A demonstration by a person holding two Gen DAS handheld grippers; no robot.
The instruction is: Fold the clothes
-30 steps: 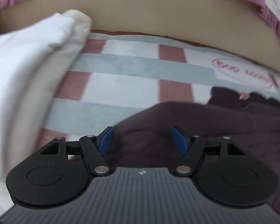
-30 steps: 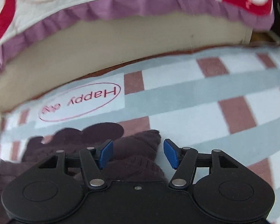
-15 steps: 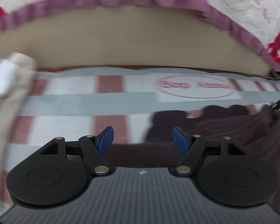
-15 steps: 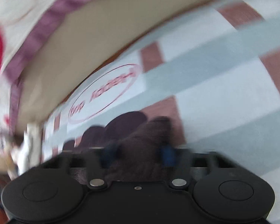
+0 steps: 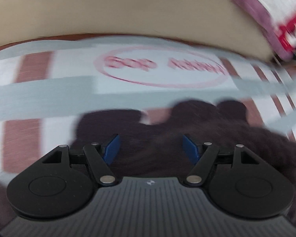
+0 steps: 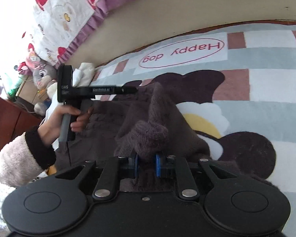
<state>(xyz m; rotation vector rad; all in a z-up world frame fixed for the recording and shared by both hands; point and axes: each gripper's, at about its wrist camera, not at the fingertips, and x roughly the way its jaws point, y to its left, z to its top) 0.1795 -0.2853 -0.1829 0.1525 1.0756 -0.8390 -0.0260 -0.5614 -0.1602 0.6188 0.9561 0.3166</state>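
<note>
A dark brown fuzzy garment (image 6: pixel 148 122) lies on a checked mat (image 6: pixel 276 83) with a "Happy dog" print. My right gripper (image 6: pixel 146 165) is shut on a bunched fold of the garment and lifts it off the mat. My left gripper (image 5: pixel 151 148) is open, its blue pads on either side of the garment's (image 5: pixel 187 138) edge, not closed on it. In the right wrist view the left gripper (image 6: pixel 128 89) is held by a hand at the garment's far left edge.
A beige bed side (image 6: pixel 187 15) with a purple-frilled cover (image 6: pixel 88 19) runs behind the mat. A folded white cloth (image 6: pixel 84 73) and a grey plush rabbit (image 6: pixel 42 75) sit at the far left. A wooden cabinet (image 6: pixel 6 118) stands left.
My right gripper has closed on the garment's corner, raised it and pulled back. My left gripper has swung right along the garment's edge and stays open; the white cloth left its view.
</note>
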